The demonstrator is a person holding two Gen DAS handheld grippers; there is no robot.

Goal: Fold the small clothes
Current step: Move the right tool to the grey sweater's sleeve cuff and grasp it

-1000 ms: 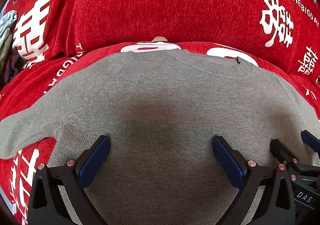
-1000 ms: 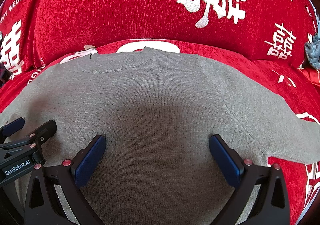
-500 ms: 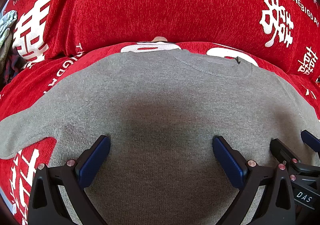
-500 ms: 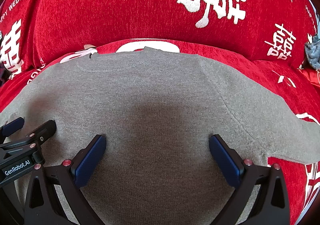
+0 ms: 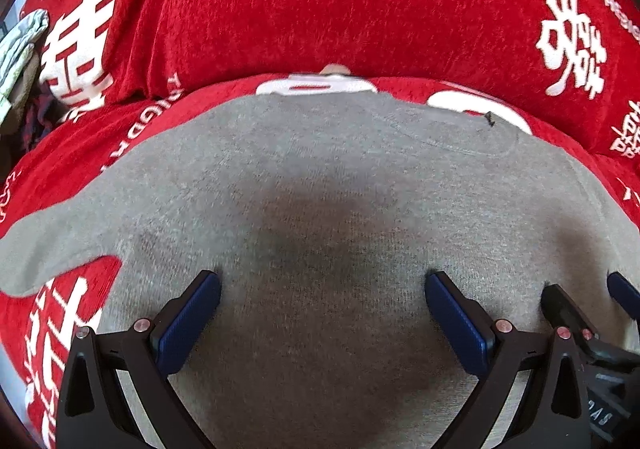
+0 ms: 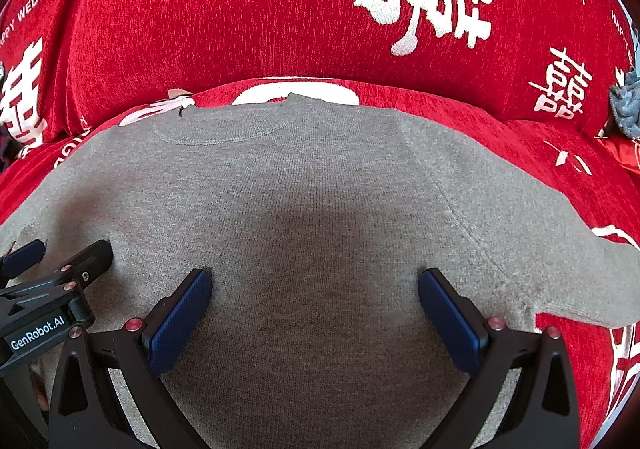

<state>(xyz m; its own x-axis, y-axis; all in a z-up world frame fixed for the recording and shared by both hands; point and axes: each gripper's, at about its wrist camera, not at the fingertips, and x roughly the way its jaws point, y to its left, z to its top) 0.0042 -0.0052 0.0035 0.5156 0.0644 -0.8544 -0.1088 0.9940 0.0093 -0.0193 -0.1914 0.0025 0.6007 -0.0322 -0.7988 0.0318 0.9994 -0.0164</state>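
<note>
Two grippers hang side by side over a grey sweater (image 5: 320, 185), each seen from its own wrist camera and cut off below the finger mounts by the frame edge. The left gripper (image 5: 322, 313) has its blue-padded fingers (image 5: 188, 321) spread wide with nothing between them; the tips appear to sit on or just above the knit, though the view does not settle whether they touch. The right gripper (image 6: 314, 309) is just as wide open and also empty, its fingers (image 6: 452, 321) over the sweater's body. In the left view the right gripper shows only as a black edge at the lower right; in the right view the left gripper pokes in at the lower left, partly out of frame.

The sweater lies flat and face up on a red sofa cover (image 6: 240, 29) printed with white characters and lettering. Its hem is hidden under the grippers, and both sleeves run out toward the frame sides, where their ends are cut off. The round collar (image 6: 224, 125) lies at the far end, toward the red backrest. A pale, blurred bundle of cloth (image 5: 20, 45) sits at the far left edge, too unclear to identify.
</note>
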